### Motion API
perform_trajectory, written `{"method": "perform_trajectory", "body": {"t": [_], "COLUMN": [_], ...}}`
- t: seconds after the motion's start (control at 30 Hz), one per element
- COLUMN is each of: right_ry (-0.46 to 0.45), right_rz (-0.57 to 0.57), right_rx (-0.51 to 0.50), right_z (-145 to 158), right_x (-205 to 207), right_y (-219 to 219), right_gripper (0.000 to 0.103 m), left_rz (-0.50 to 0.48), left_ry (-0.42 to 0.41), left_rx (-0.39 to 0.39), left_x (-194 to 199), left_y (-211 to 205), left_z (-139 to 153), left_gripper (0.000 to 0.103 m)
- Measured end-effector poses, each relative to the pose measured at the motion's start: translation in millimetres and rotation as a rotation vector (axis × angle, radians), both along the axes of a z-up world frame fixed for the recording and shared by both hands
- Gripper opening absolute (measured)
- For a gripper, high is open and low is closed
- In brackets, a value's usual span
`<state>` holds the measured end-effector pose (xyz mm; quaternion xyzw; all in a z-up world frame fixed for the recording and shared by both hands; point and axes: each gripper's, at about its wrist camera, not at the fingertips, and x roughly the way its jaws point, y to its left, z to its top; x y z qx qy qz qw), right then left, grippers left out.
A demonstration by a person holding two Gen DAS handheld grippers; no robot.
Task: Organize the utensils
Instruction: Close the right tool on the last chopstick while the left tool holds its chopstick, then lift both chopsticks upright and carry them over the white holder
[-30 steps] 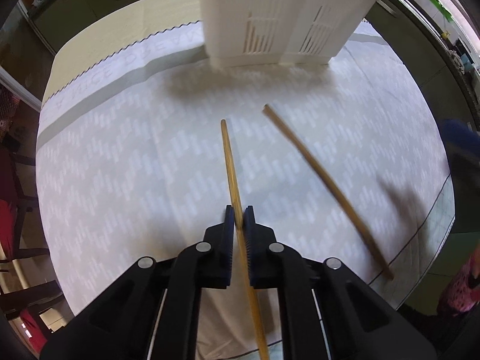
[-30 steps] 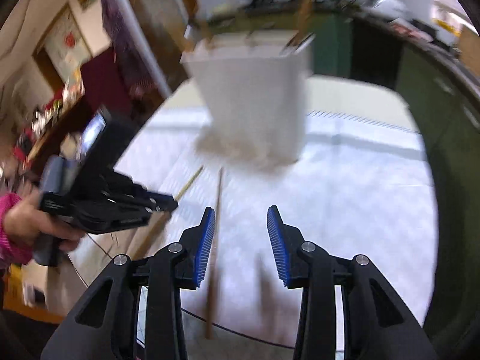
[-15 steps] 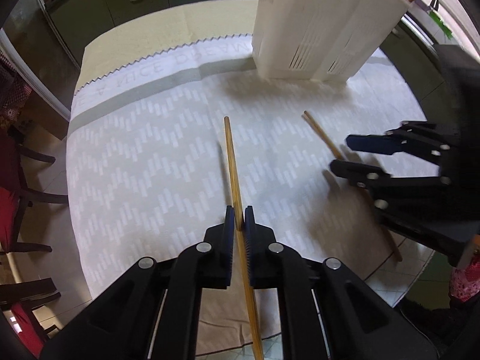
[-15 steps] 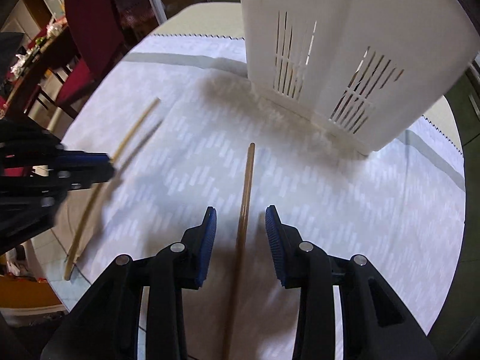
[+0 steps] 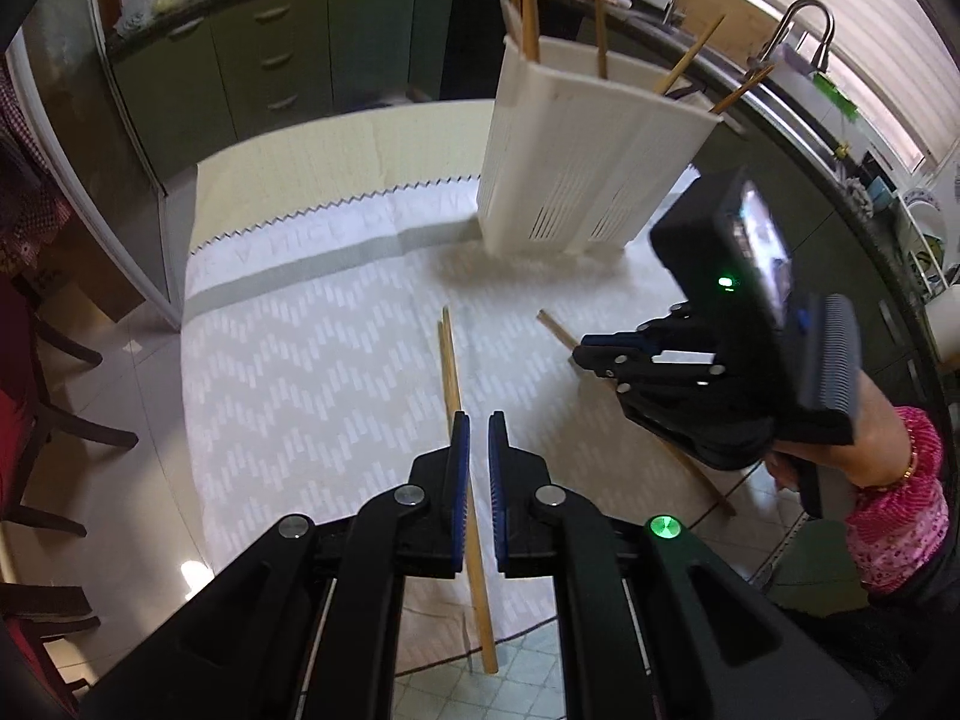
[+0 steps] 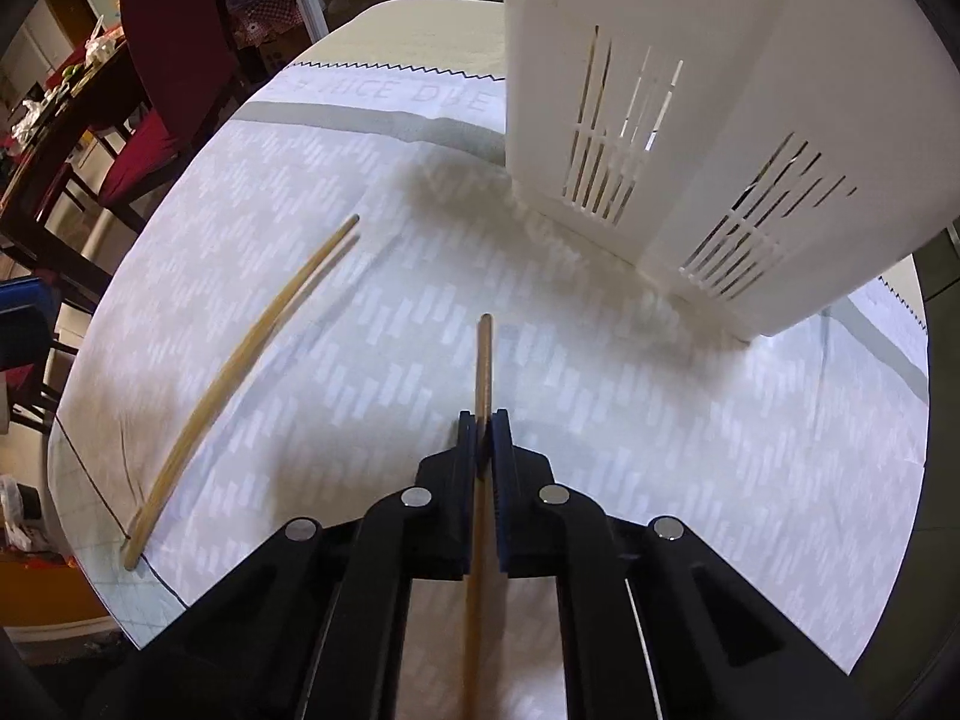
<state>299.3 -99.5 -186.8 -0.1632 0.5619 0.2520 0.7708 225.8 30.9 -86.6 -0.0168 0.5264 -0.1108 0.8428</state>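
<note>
Left wrist: two loose chopsticks [image 5: 451,360].

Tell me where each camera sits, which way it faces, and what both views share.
Left wrist: on the left gripper, looking steeply down past jaws shut on a chopstick; the right gripper and a hand show.
Right wrist: on the right gripper, looking down; its jaws have just closed on a second chopstick.
Shared: the white holder and tablecloth.
</note>
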Motion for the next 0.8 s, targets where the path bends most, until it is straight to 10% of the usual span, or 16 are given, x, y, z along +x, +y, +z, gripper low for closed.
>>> {"method": "perform_trajectory", "body": {"t": [0.57, 0.8], "right_ry": [-0.151, -0.188], "right_rz": [-0.087, -0.116], "right_rx": [0.289, 0.35], "right_z": [94.1, 119.9], "right_x": [-52.3, -78.2], "right_y": [-92.9, -136.3], "right_gripper": [0.006, 0.006], "left_rz": [-0.039, -0.042], "left_ry": [0.201, 0.21], "left_rx": [0.112, 0.153], "left_x": [53.9, 69.2], "left_y": [-17.5, -24.3], "left_z": [-79.8, -88.6], "left_gripper": [0.008, 0.028]}}
